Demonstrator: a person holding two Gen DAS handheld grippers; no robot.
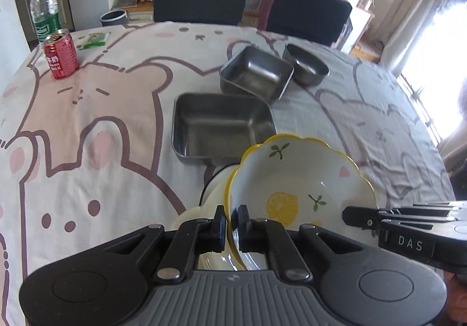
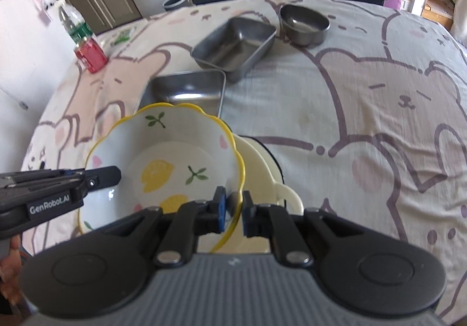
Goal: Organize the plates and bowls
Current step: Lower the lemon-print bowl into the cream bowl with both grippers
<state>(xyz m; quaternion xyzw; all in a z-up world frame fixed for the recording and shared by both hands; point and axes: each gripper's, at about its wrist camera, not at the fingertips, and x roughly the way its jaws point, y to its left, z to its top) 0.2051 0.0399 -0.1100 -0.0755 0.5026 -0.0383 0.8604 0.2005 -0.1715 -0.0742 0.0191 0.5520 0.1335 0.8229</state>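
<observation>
So both grippers are on the same dish. Starting on the left: the left gripper (image 1: 232,228) has its jaws pinched together on the left-hand rim of the white ceramic bowl with the scalloped yellow edge and lemon print (image 1: 300,188), the rim sitting right between the pads. The bowl sits tilted over a cream-coloured glossy dish with a loop handle (image 2: 287,194), half nested in it, not flat yet as far as I can tell. On the opposite rim, the right gripper (image 2: 233,212) has the yellow edge between its blue-faced pads, with a sliver of gap showing on one side, so that grip looks loose to me, maybe letting go. The rim runs straight away from each pair of jaws, so any release is a straight pull back.

Beyond it, on the bear-print cloth table (image 2: 364,86), are a shallow square steel tray (image 1: 221,124), a deeper steel pan (image 1: 255,72) and a small rounded steel bowl (image 1: 305,64), all matte grey metal.
</observation>
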